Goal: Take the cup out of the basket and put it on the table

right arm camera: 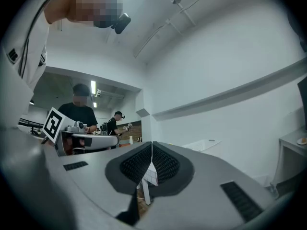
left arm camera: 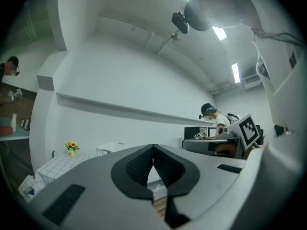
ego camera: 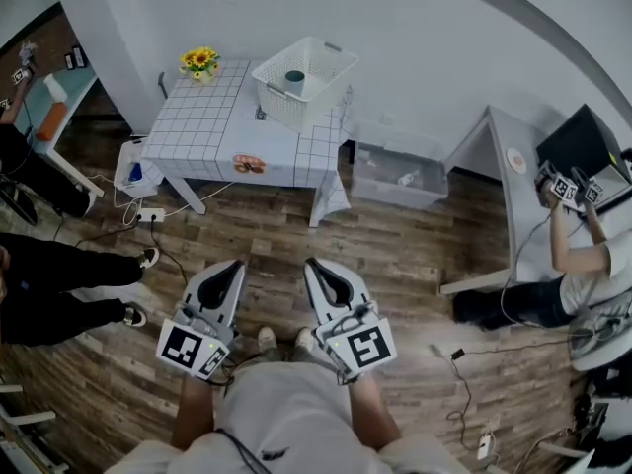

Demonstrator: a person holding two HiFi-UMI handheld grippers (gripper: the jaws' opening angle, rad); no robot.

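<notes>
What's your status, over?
Left tongs shut, empty. Right tongs shut, empty. Cup in basket on table, well ahead. Power strip on floor beside table.

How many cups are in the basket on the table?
1: a teal cup stands inside the white basket, at the far right corner of the table. The basket's walls may hide anything lower inside.
</notes>
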